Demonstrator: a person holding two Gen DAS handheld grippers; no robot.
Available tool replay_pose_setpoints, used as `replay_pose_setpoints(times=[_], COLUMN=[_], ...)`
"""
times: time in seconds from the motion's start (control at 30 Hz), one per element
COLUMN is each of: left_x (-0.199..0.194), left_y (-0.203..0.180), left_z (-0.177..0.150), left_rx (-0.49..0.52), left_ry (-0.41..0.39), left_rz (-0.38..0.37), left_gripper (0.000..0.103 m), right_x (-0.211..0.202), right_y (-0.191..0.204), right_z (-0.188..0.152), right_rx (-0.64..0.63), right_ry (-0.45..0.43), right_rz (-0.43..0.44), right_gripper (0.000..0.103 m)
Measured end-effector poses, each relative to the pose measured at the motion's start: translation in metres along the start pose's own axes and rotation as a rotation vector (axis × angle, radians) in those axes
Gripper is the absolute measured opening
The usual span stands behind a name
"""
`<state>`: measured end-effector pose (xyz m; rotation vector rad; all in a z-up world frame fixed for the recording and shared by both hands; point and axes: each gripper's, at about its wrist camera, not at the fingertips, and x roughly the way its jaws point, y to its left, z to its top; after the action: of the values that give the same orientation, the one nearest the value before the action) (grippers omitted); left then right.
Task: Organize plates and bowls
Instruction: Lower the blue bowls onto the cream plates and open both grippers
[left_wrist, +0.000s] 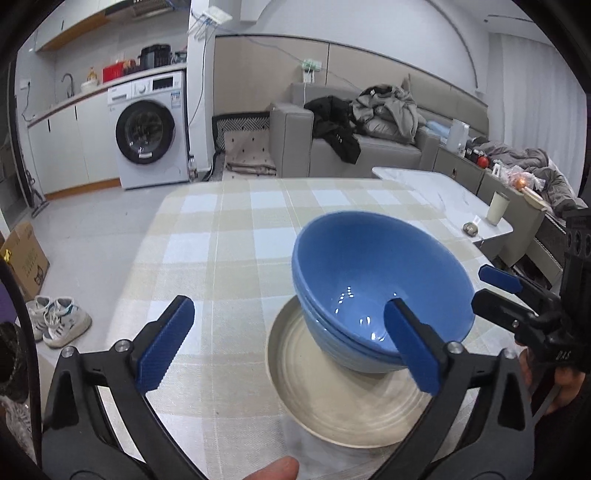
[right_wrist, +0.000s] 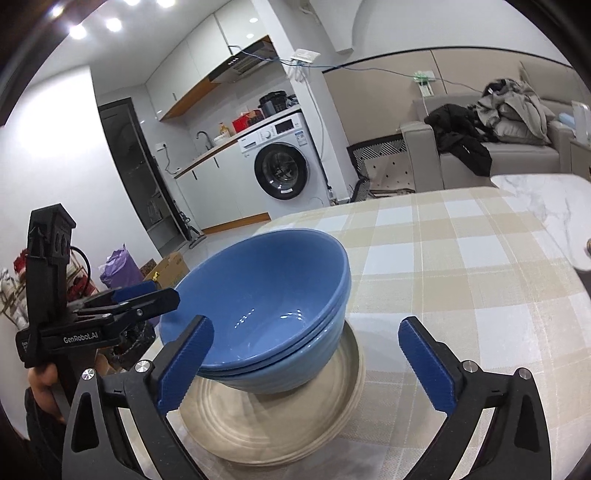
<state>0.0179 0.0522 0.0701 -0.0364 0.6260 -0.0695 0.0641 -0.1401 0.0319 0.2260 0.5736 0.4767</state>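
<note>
The surface (left_wrist: 229, 236), under a checked woven cloth, is bare toward its far edge. Near the near edge lie stacked beige round plates (right_wrist: 280, 424); count unclear. On them, tilted, sit three nested glossy blue bowls (right_wrist: 266, 295). Left tongs (left_wrist: 288, 343) and right tongs (right_wrist: 306, 362) are both spread, gripping nothing.

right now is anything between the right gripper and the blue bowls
Nothing visible is. The right gripper is open, and the blue bowls sit nested on the plates right between its fingers. The left gripper is off to the side of the bowls, not in the path.
</note>
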Motion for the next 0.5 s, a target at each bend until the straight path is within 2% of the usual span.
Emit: replay_pose_setpoints(times=[0.3, 0.5], left_x=[-0.026, -0.026], left_y=[0.031, 0.04], left_z=[-0.025, -0.049], left_rx=[-0.016, -0.026], left_ry=[-0.075, -0.085], left_rz=[-0.013, -0.023], left_gripper=[0.102, 0.102], right_x=[-0.017, -0.024], right_y=[0.012, 0.018], right_z=[-0.003, -0.02], right_rx=[-0.099, -0.187], right_ry=[-0.069, -0.076], right_rz=[0.01, -0.013], right_gripper=[0.102, 0.103])
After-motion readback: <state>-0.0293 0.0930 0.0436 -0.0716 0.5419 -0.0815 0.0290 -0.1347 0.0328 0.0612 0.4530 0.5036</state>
